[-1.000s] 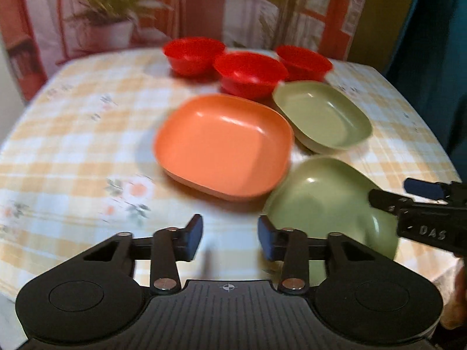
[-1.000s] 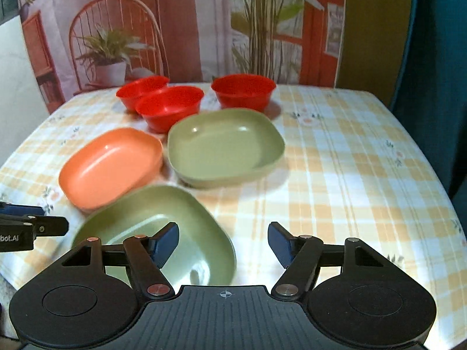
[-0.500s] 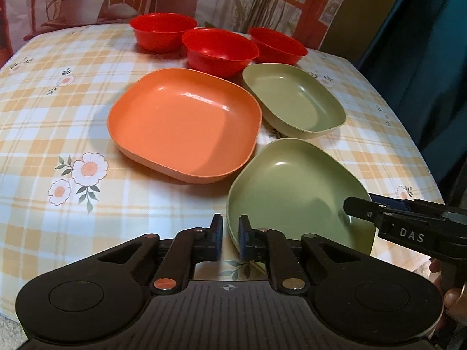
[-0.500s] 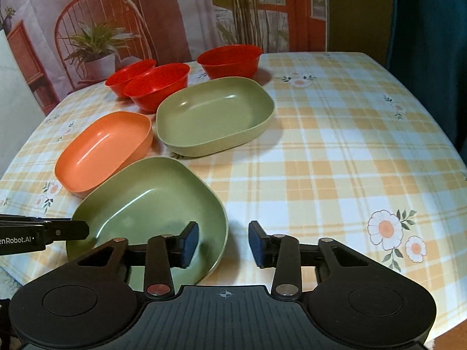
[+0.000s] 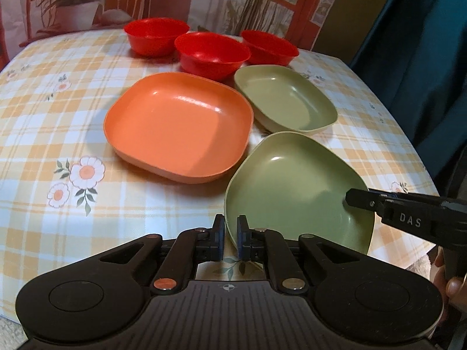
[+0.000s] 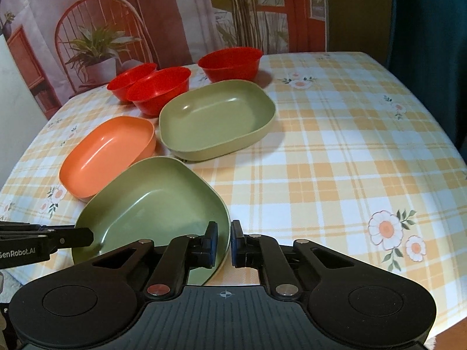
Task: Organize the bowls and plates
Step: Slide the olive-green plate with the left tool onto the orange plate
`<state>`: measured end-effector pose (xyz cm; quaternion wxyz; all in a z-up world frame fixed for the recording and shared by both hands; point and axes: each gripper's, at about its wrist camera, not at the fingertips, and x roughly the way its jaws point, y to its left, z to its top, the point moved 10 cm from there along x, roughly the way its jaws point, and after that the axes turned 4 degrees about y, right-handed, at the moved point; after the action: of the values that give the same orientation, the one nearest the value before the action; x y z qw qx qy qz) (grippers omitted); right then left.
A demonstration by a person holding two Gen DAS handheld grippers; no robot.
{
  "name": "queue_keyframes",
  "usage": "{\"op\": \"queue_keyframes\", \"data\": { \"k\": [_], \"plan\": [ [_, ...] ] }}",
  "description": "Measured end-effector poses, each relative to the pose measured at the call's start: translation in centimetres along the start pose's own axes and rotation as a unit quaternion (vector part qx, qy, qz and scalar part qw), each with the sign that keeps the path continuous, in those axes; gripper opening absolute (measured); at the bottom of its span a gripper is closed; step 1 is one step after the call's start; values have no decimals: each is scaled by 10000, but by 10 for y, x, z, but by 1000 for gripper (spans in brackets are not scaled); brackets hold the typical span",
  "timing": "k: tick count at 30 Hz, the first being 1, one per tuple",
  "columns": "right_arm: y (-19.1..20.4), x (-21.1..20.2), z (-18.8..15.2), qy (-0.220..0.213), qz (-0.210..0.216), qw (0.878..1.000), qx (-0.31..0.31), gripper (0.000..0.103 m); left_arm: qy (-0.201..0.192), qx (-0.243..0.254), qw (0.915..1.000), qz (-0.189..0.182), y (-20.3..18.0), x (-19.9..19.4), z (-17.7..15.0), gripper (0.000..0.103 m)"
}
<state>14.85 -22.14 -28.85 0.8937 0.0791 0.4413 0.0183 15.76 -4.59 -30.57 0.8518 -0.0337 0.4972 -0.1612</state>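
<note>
Left wrist view: both sets of jaws pinch opposite rims of the near green plate (image 5: 292, 186).

Left gripper (image 5: 230, 237) and right gripper (image 6: 224, 243) clamp its smooth, rounded-square rim. Beyond the jaws sit a glossy orange plate (image 5: 178, 128), another green plate (image 5: 287, 105) and three red bowls (image 5: 211, 54) on the plaid, flowered surface (image 6: 335, 160).

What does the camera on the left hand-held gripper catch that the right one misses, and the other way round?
Only the left view shows the right hand-held gripper from the side, marked DAS, over the near green square plastic plate's far rim. Only the right view shows the left hand-held gripper from the side and the red wire chair on the printed backdrop. Both show the orange square plastic plate, the far green plate and three red plastic bowls.
</note>
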Motion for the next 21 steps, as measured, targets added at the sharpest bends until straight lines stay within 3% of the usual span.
{"op": "queue_keyframes", "data": {
  "k": [11,21],
  "plan": [
    [24,-19,32,-372,159,9989,-249,9,-528,-69,9985,109,7,-33,15,10],
    [72,4,79,-412,570,9957,-605,10,-825,-342,9947,501,48,-47,45,10]
  ]
}}
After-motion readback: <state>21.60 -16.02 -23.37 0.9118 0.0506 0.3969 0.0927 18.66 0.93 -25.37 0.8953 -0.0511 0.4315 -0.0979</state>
